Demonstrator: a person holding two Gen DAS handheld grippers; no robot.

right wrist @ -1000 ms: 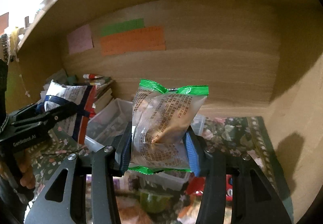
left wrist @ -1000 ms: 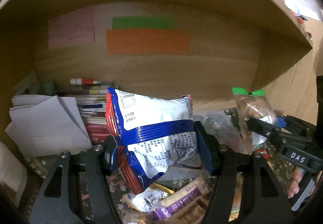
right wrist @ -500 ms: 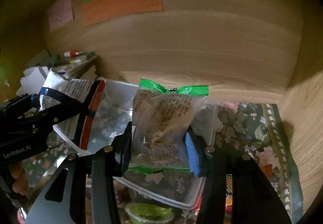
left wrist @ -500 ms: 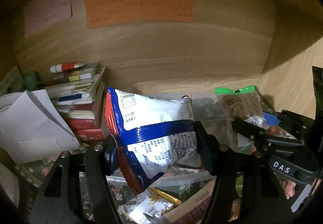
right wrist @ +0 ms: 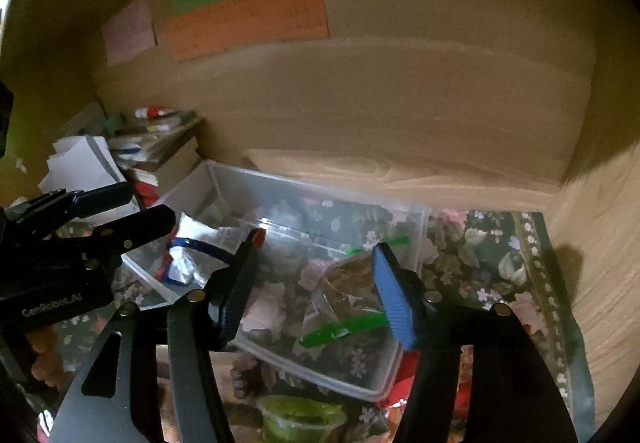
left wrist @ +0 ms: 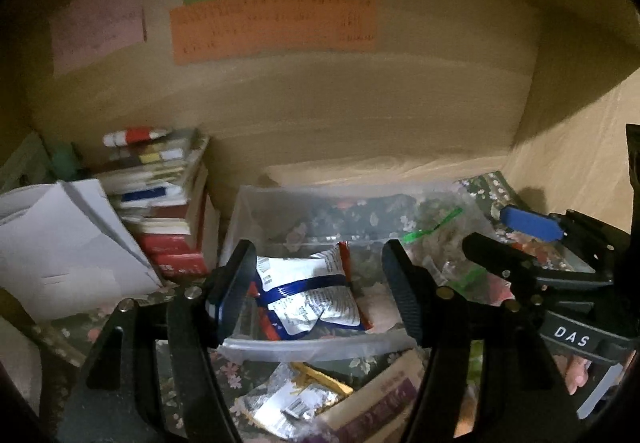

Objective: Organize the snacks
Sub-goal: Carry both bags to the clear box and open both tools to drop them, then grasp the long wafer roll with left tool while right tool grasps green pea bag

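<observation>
Two snack packets are seen lying inside one clear plastic bin (right wrist: 416,227) on a floral-covered shelf: a white packet with blue and red bands (left wrist: 316,295) at the bin's left end, and a clear packet with green seals (right wrist: 348,295) at its right. Both grippers are held above the bin with jaws spread and nothing between them, the left gripper (left wrist: 320,291) over the white packet, the right gripper (right wrist: 316,283) over the green-sealed one. One stack of books (left wrist: 160,203) is stood beside the bin.
</observation>
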